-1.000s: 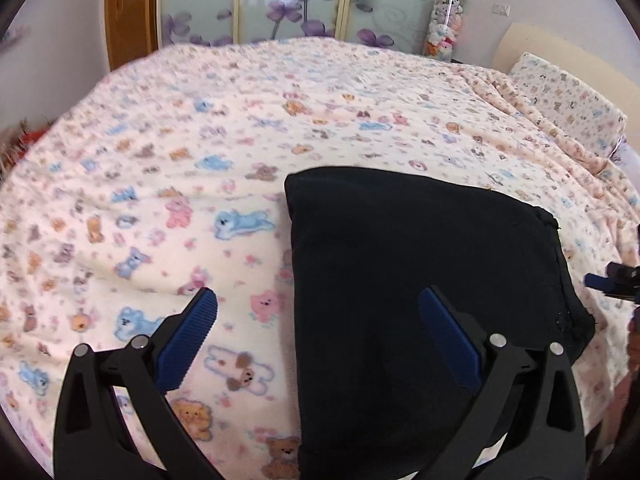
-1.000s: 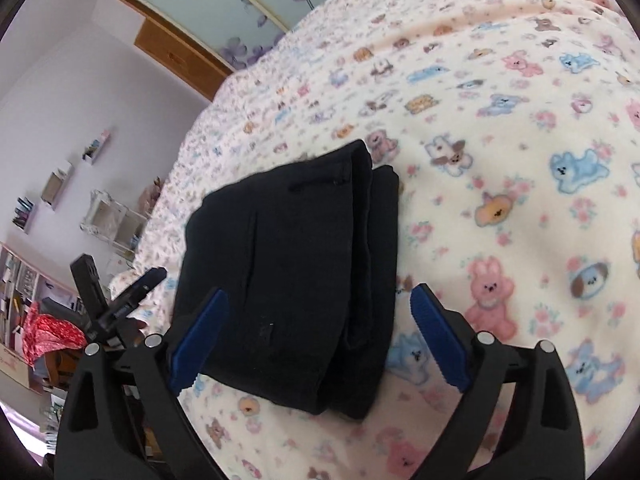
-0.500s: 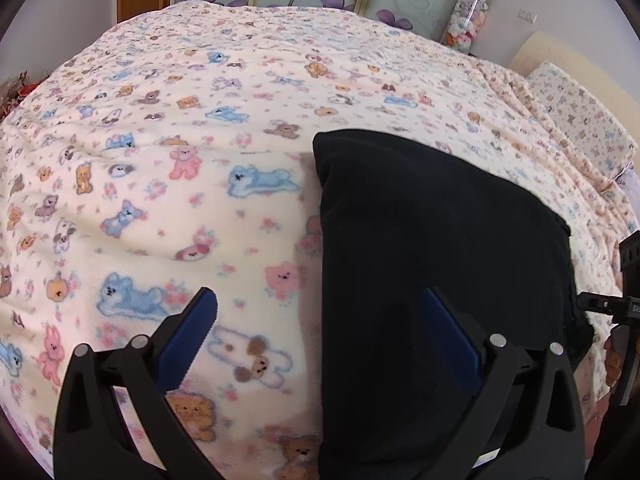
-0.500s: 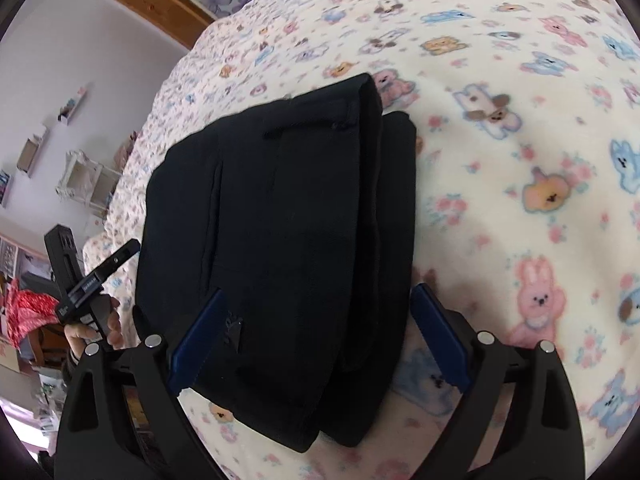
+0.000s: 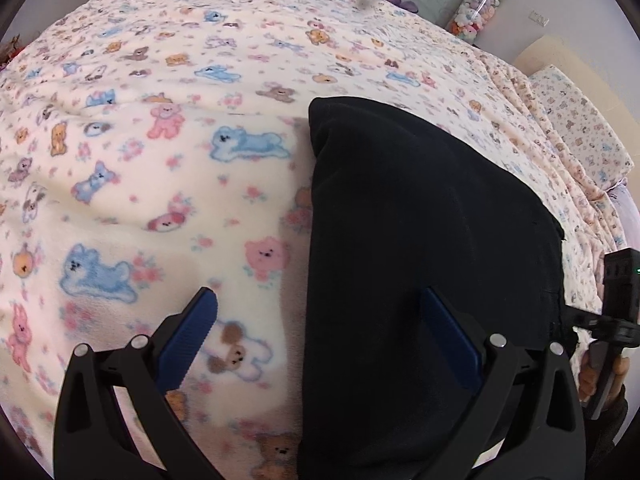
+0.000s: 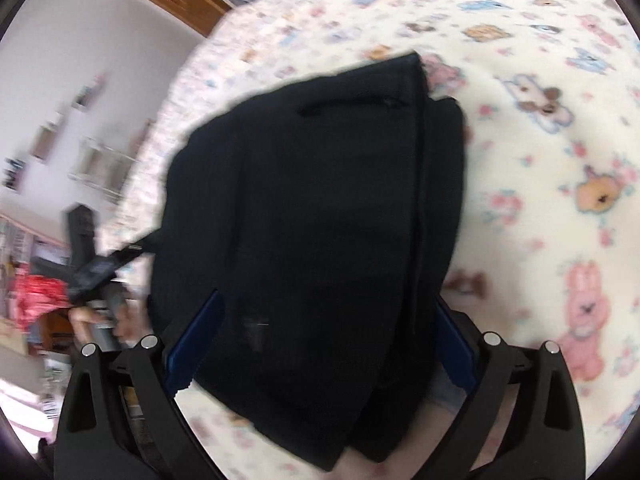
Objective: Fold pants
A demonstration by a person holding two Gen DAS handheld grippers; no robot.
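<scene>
Hand-held gripper (image 6: 324,340) spread, straddling pants (image 6: 320,220).

Both cameras look down close over the bed (image 5: 168,200). The left sees the pants (image 5: 420,240) toward 3 o'clock; the right, blurred, centres them (image 6: 320,220). Both share them.

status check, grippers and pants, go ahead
Left gripper open, right gripper open, both empty. Black pants folded on blanket. Nothing in the way.
</scene>
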